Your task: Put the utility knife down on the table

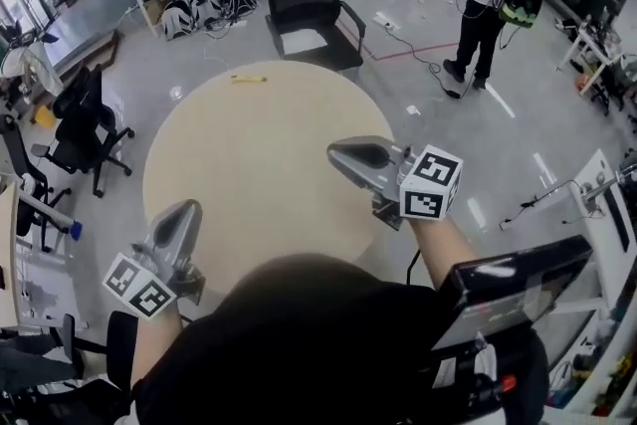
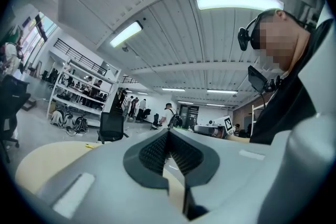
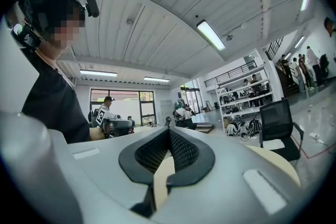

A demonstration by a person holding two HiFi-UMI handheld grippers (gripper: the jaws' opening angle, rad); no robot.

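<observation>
Bright ceiling strip lights (image 2: 239,1) light everything evenly; fisheye bending and dark corners frame both gripper views.

Overhead; gripper views level, seemingly face-to-face

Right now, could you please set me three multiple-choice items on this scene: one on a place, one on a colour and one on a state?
1. Where does the utility knife lie?
A. at the far edge of the table, toward the black chair
B. on the floor
C. on that chair's seat

2. What colour is it?
A. red
B. yellow
C. blue

3. How do the fingers of the left gripper and the right gripper stand?
A. wide open
B. shut on the knife
C. shut, with nothing between them

Answers:
1 A: the head view shows it there.
2 B: its body is yellow.
3 C: each gripper view shows fingers together and empty.
</observation>
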